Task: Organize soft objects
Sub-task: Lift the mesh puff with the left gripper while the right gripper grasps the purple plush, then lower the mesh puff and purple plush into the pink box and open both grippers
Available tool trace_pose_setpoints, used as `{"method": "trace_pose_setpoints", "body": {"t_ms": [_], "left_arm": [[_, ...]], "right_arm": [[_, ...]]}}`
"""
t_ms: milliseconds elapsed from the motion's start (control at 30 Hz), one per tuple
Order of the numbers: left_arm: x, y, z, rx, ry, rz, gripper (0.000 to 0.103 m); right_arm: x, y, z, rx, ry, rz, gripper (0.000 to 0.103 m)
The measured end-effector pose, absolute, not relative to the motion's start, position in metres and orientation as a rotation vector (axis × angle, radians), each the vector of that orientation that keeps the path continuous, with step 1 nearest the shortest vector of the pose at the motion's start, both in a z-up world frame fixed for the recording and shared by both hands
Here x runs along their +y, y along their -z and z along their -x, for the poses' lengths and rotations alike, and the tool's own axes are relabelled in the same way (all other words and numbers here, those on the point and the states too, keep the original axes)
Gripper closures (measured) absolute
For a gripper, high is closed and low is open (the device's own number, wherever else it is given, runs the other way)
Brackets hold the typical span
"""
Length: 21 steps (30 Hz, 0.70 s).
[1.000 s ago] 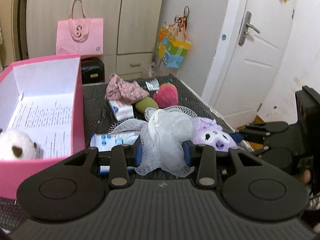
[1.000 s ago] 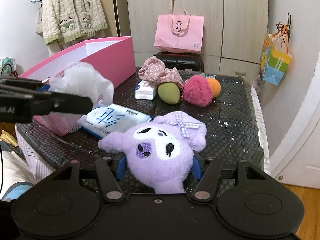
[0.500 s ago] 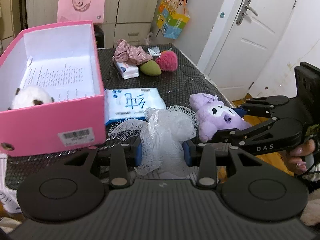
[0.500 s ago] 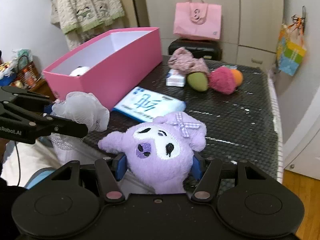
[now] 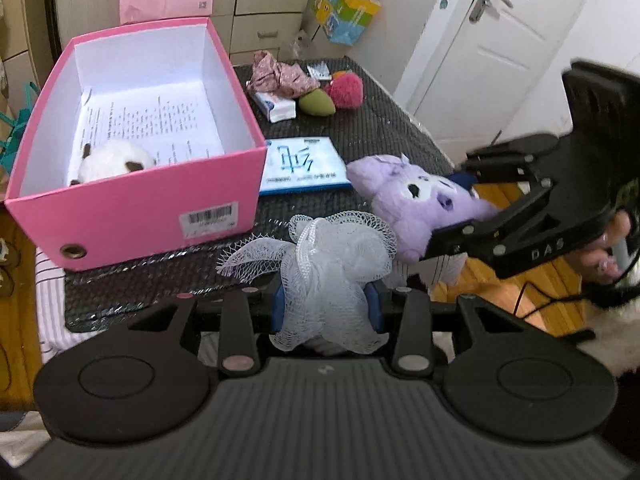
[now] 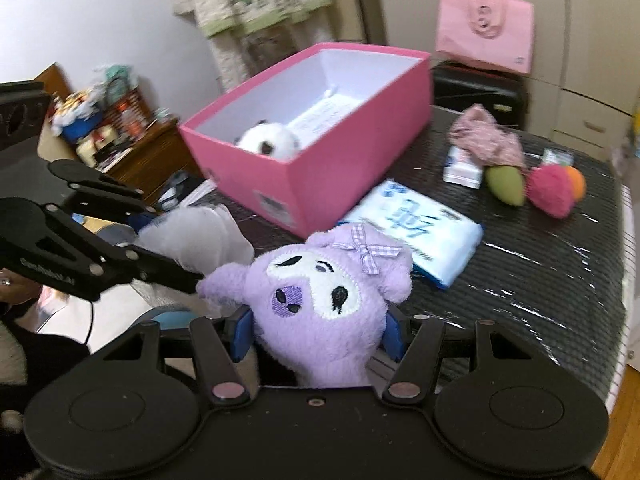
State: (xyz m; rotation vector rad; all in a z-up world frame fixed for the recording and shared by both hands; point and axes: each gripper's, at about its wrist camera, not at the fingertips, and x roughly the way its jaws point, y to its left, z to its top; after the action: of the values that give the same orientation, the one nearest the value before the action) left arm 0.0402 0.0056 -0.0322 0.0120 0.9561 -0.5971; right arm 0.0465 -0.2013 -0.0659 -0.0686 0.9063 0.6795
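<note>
I am looking down on the dark mesh table [image 5: 380, 128] from both wrists. On the left, the pink box [image 5: 132, 208] is standing open near the table's front edge, with a white panda plush [image 5: 114, 160] lying inside on printed paper. My left gripper [image 5: 325, 307] is squeezing the white mesh bath puff [image 5: 340, 264] between its blue pads, holding it off the table just in front of the box. A blue-and-white wipes pack [image 5: 300, 164] is lying flat just beside the box. Farther back, a floral cloth [image 5: 280, 76], a small white packet [image 5: 276, 106], a green plush [image 5: 316, 104] and a fuzzy pink ball [image 5: 346, 90] are sitting close together. To the right, my right gripper [image 6: 318, 334] is clamping the purple plush [image 6: 320, 300], face up, above the table's near edge.
</note>
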Motion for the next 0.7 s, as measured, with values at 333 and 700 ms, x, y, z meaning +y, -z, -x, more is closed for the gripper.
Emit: {"method": "trace_pose_setpoints", "body": {"t_ms": [333, 700], "left_arm": [[0.032, 0.013, -0.037, 0.93, 0.566, -0.067, 0.065], [0.059, -0.008, -0.068, 0.846, 0.586, -0.029, 0.065]], "right_arm": [[-0.163, 0.047, -0.055, 0.93, -0.773, 0.13, 0.037], [-0.141, 0.024, -0.085, 0.841, -0.816, 0.112, 0.037]]}}
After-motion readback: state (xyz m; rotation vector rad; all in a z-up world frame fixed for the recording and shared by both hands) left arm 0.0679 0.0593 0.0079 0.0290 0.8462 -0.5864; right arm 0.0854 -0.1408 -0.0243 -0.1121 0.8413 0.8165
